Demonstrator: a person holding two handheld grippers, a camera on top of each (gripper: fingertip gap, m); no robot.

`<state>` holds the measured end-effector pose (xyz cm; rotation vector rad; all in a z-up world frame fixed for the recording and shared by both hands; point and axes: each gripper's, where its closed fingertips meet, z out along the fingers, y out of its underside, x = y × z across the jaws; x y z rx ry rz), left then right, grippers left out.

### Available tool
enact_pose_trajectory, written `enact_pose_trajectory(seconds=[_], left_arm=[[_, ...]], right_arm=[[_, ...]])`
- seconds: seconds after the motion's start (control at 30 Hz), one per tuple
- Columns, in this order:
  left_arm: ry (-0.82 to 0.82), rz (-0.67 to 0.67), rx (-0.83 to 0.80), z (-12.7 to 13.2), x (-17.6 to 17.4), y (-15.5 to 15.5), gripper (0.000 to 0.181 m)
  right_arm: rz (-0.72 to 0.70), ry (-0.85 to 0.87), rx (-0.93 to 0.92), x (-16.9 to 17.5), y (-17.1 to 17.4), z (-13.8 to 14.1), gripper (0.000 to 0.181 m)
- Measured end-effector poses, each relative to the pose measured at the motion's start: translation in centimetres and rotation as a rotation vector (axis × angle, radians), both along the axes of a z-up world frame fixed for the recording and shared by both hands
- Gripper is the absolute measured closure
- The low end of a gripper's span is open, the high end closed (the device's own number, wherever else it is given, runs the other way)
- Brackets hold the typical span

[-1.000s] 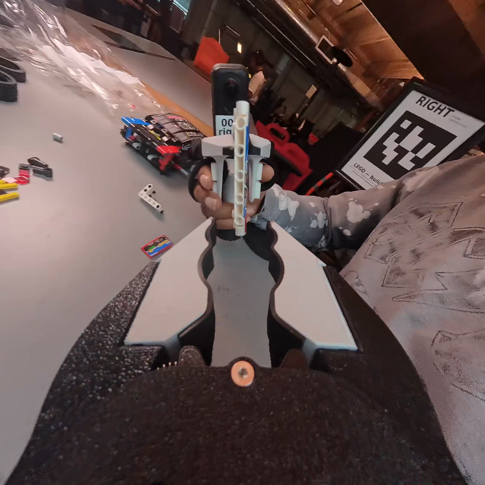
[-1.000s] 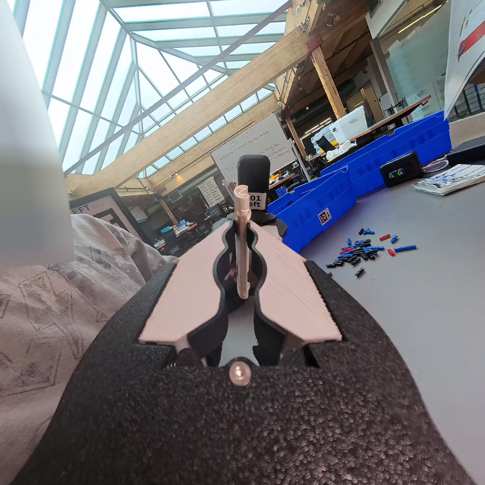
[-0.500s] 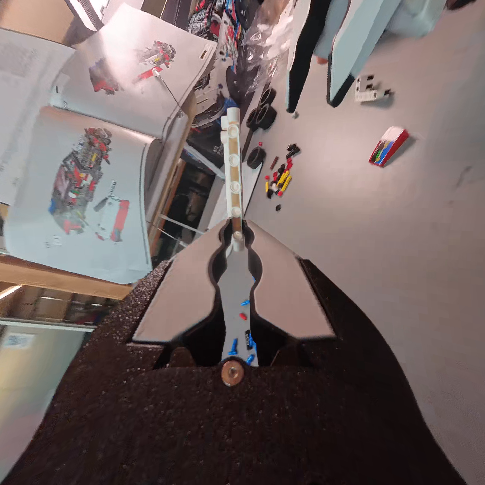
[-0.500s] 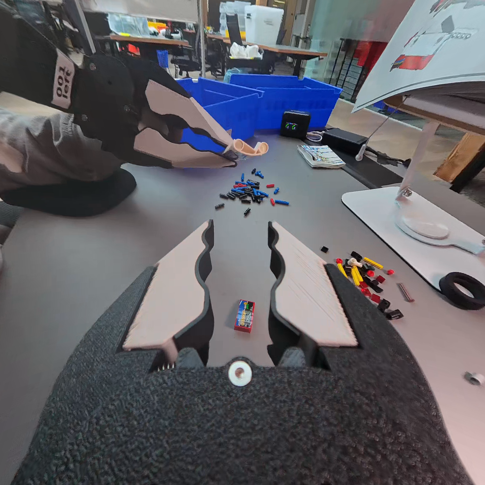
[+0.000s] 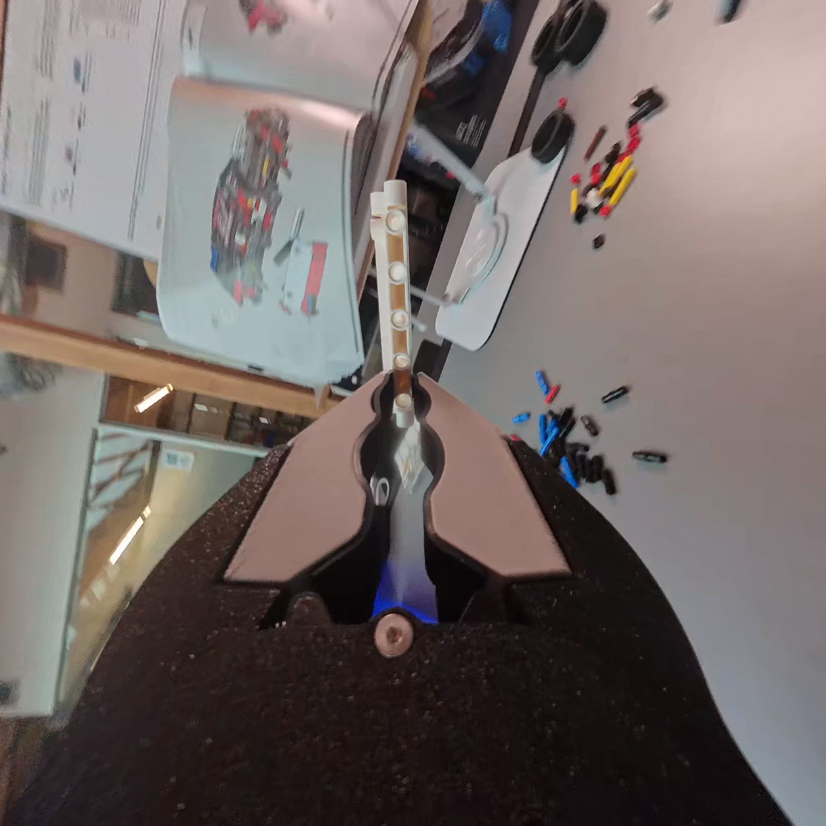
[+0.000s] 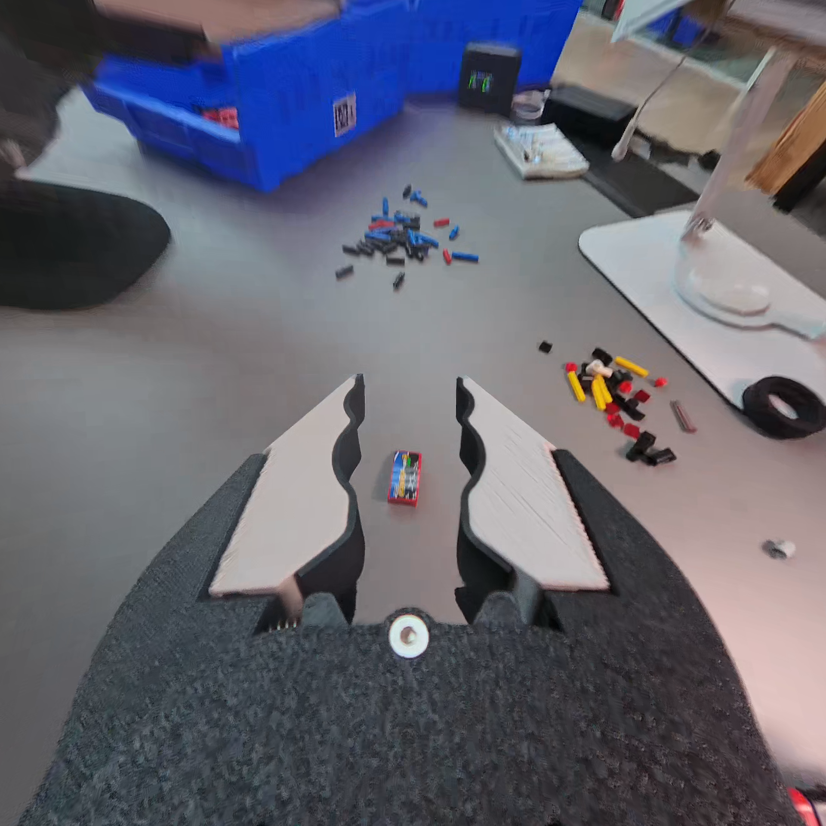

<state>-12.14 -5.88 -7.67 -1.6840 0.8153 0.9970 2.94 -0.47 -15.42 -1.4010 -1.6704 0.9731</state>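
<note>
the left gripper (image 5: 399, 393) has its jaws pressed together on the low end of a white beam (image 5: 395, 286), a long thin piece with round studs in a row, which stands out forward to the upper middle of the left wrist view. i judge the beam light, stiff and a bit slippery; the hold at one end lets it swing, so a grip nearer its middle would be steadier. the right gripper (image 6: 410, 382) has its jaws apart and empty above the grey table (image 6: 223, 357); between them, in the middle of the frame, lies a small red tile (image 6: 405, 477) with a coloured print. farther up is a heap of blue and black pins (image 6: 398, 239), at the right yellow and red pieces (image 6: 603, 389), at the top a blue bin (image 6: 290, 89). half a second ago the left gripper showed in the upper left of the right view; now it does not, and the tile sits higher between the jaws.
</note>
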Motion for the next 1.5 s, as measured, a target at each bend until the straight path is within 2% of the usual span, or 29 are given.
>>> enact_pose_trajectory(seconds=[0.03, 0.1, 0.17, 0.23, 0.3, 0.37, 0.43, 0.47, 0.53, 0.6, 0.67, 0.73, 0.8, 0.9, 1.0, 1.1, 1.23, 1.4, 1.5], left_arm=[[-0.064, 0.083, 0.001, 1.1, -2.2, -1.1, 0.175], [-0.207, 0.274, 0.003, 3.2, -7.2, -4.0, 0.175], [-0.348, 0.44, -0.05, 3.6, -11.6, -7.4, 0.175], [-0.46, 0.58, -0.153, 2.0, -14.8, -10.7, 0.175], [-0.538, 0.708, -0.301, -1.1, -16.9, -13.7, 0.175], [-0.553, 0.765, -0.372, -3.3, -18.0, -15.2, 0.175], [-0.571, 0.78, -0.435, -5.3, -18.0, -15.9, 0.173], [-0.573, 0.783, -0.447, -5.8, -18.0, -16.0, 0.171], [-0.579, 0.783, -0.446, -6.2, -18.1, -15.8, 0.167], [-0.579, 0.766, -0.373, -5.0, -18.3, -15.1, 0.16], [-0.612, 0.669, -0.275, -3.0, -17.0, -13.4, 0.155], [-0.671, 0.476, -0.176, -0.5, -13.5, -10.7, 0.149], [-0.793, 0.177, -0.133, 1.5, -6.9, -7.7, 0.149], [-1.084, -0.322, -0.257, 2.5, 5.5, -5.3, 0.15], [-1.321, -0.581, -0.388, 1.8, 13.2, -3.7, 0.149], [-1.527, -0.694, -0.462, 1.9, 16.7, -1.9, 0.15], [-1.708, -0.719, -0.434, 2.9, 16.8, 0.7, 0.154], [-1.771, -0.755, -0.417, 2.8, 16.0, 1.5, 0.157], [-1.745, -0.74, -0.494, 1.2, 15.5, 1.0, 0.167]], right_arm=[[-0.002, -0.069, 0.0, 0.4, 0.1, -1.1, 0.141], [0.007, -0.171, 0.008, 1.2, 0.2, -2.7, 0.141], [0.02, -0.238, 0.003, 1.8, 0.0, -3.6, 0.141], [0.031, -0.301, 0.006, 2.4, -0.2, -4.5, 0.142], [0.022, -0.364, 0.047, 2.8, 0.0, -5.6, 0.143], [0.013, -0.409, 0.068, 3.1, 0.2, -6.6, 0.147], [0.031, -0.39, 0.037, 2.8, -0.2, -6.4, 0.165], [0.03, -0.387, 0.036, 2.7, -0.2, -6.4, 0.165], [0.045, -0.362, 0.033, 2.6, -0.3, -6.2, 0.165], [0.074, -0.27, -0.056, 1.8, -1.1, -4.7, 0.165], [0.129, -0.114, -0.202, 1.0, -2.3, -1.7, 0.165], [0.197, 0.066, -0.363, 0.6, -3.5, 2.0, 0.165], [0.275, 0.229, -0.509, 0.8, -4.5, 5.4, 0.165], [0.355, 0.379, -0.671, 1.3, -5.3, 8.5, 0.165], [0.391, 0.461, -0.779, 1.3, -5.7, 9.8, 0.165], [0.402, 0.518, -0.881, 1.5, -5.5, 10.5, 0.165], [0.383, 0.561, -0.974, 1.5, -4.4, 10.8, 0.165], [0.36, 0.486, -0.955, 0.8, -4.6, 9.3, 0.165], [0.353, 0.388, -0.855, 0.3, -5.2, 7.6, 0.165]])
